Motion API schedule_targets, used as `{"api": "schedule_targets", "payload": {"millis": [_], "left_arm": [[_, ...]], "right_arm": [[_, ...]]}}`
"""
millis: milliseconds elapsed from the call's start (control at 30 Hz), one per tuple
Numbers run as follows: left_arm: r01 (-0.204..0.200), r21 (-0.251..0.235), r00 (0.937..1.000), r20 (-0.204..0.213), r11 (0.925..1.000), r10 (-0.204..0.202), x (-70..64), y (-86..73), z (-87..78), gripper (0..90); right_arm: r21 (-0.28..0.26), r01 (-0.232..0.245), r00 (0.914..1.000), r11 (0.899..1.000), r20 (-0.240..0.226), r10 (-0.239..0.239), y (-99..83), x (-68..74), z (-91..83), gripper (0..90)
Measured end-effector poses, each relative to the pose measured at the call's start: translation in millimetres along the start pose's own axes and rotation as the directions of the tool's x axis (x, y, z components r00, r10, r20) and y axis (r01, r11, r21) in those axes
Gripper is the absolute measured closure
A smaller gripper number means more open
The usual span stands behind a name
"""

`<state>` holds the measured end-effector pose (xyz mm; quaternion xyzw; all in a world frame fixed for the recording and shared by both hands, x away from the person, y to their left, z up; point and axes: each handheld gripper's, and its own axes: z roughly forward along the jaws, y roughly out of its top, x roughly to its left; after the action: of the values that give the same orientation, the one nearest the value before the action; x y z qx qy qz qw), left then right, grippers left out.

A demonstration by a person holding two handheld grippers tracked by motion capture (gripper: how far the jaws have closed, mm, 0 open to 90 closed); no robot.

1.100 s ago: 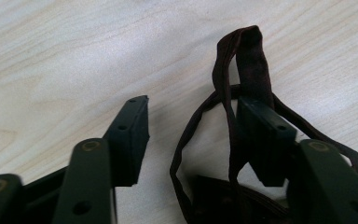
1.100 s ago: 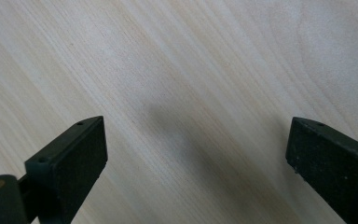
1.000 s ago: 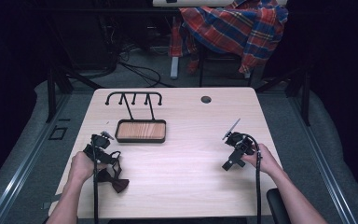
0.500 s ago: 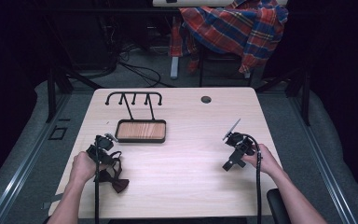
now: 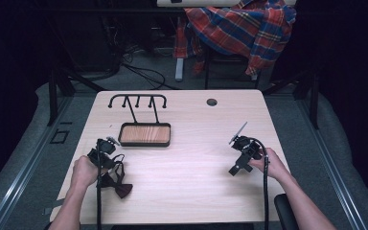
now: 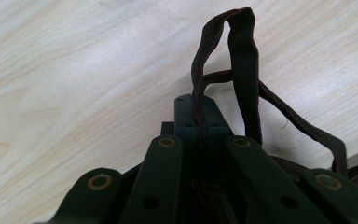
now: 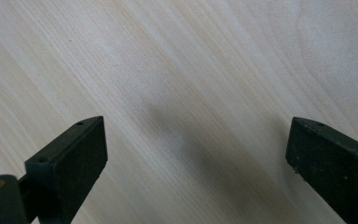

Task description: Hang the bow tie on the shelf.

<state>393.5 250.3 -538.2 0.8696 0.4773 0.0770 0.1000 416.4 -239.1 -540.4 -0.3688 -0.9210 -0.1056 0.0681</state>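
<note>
Inspection of the left hand-held gripper (image 6: 199, 122) finds its jaws closed on the thin strap (image 6: 242, 70) of a dark bow tie (image 5: 117, 184), the strap being pinched at the jaw tips and looping up beyond them in the left gripper view. In the high view the bow tie is seen lying on the light wooden surface (image 5: 196, 163) near its front-left corner, just beside the left hand (image 5: 83, 171), with the bow itself resting on the wood. The right hand-held gripper (image 7: 196, 154) is held with its jaws spread wide over bare wood, nothing being between them; in the high view it is seen well apart from the bow tie, toward the right side. A black stand with hooks (image 5: 137, 101) and a wooden tray base (image 5: 144, 134) is placed behind the left hand. The step in hand is judged to be the pick-up of the bow tie by its strap, with the lift not yet completed. The next move is judged to call for the strap to be raised clear of the surface and carried toward a hook, the loop being kept open; slippage of so thin a strap from the jaws is considered a risk.
</note>
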Motion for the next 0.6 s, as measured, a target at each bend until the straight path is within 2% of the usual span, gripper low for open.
{"api": "schedule_targets", "payload": {"millis": [67,100,133,333,433,600], "left_arm": [[0.005,-0.006,1.0,-0.004,1.0,-0.005,1.0,-0.6,-2.7,88.3],[0.014,-0.023,0.9999,-0.006,0.9996,-0.015,1.2,-1.4,-5.2,88.4],[0.017,-0.03,0.9998,-0.007,0.9994,-0.017,1.5,-1.8,-6.9,88.4],[0.029,-0.066,0.9994,-0.014,0.9974,-0.03,2.7,-3.6,-16.6,88.4],[0.035,-0.086,0.9992,-0.018,0.9957,-0.037,4.3,-5.3,-23.0,88.4],[0.038,-0.109,0.9988,-0.025,0.9933,-0.041,5.5,-7.0,-30.6,88.5]], "right_arm": [[-0.003,-0.004,1.0,1.0,-0.005,0.004,0.2,0.4,0.3,5.1],[0.019,0.015,0.9999,1.0,0.0,-0.015,1.1,-0.7,-1.0,5.1],[0.001,0.0,1.0,1.0,0.0,0.0,0.2,0.3,0.3,5.1],[-0.004,-0.005,1.0,1.0,-0.003,0.005,0.1,0.6,0.6,5.1],[0.026,0.021,0.9998,0.999,0.006,-0.021,1.2,-0.4,-1.2,5.1],[0.021,0.018,0.9998,1.0,0.006,-0.018,0.8,-0.2,-0.9,5.1]]}}
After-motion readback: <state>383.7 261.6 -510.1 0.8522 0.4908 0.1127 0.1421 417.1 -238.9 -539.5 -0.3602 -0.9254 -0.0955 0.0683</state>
